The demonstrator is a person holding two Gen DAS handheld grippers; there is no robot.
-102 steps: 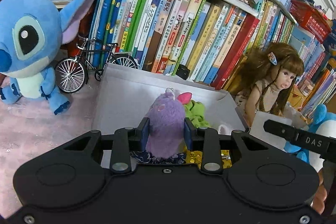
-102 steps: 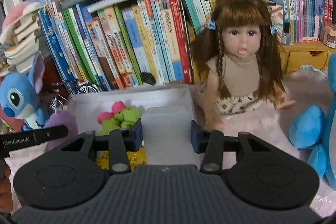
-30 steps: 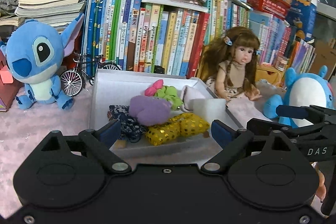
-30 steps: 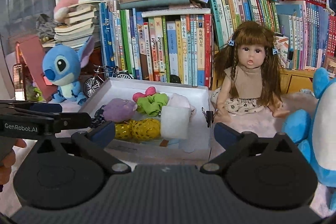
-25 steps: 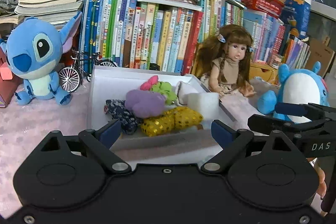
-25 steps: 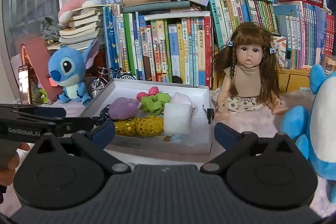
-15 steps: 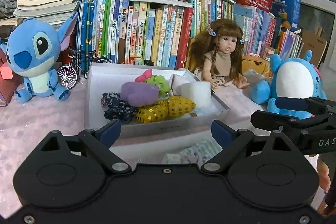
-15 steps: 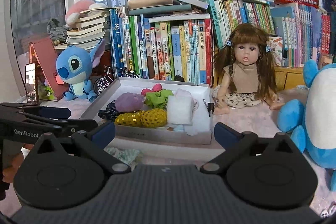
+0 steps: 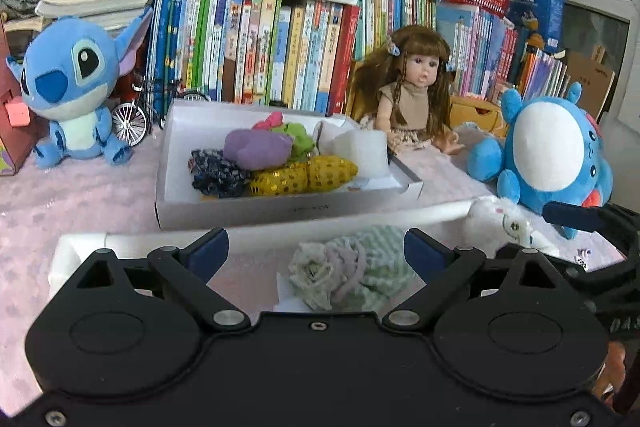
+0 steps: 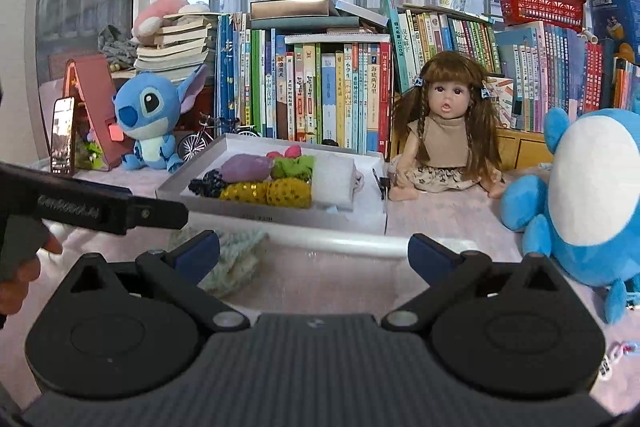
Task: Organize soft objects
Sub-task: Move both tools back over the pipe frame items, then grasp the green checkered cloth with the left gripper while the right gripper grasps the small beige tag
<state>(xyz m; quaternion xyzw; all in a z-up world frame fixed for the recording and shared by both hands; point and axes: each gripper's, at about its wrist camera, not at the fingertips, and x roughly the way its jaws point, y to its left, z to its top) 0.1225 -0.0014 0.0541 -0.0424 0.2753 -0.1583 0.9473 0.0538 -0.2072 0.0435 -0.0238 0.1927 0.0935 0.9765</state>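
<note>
A white box [image 9: 280, 213] holds several soft items: a purple plush [image 9: 256, 149], a gold sequin piece [image 9: 304, 177], a dark patterned cloth [image 9: 216, 177], a green and pink toy [image 9: 294, 139] and a white foam block [image 9: 362, 151]. My left gripper [image 9: 314, 251] is open and empty, short of the box, above a crumpled green, pink and white cloth [image 9: 344, 275]. A small white plush [image 9: 500, 223] lies to its right. My right gripper [image 10: 314, 251] is also open and empty, facing the box [image 10: 280, 215]; the cloth [image 10: 232, 259] lies by its left finger.
A white rail [image 9: 260, 231] runs across in front of the box. A blue plush [image 9: 72, 87] and a toy bicycle [image 9: 132, 119] stand to the left, a doll [image 10: 448, 131] and a round blue plush [image 10: 580, 195] to the right. Books line the back.
Both grippers let go of the purple plush and the foam block, which now lie in the box. Both then drew back, so the white rail and the crumpled cloth came into view.
</note>
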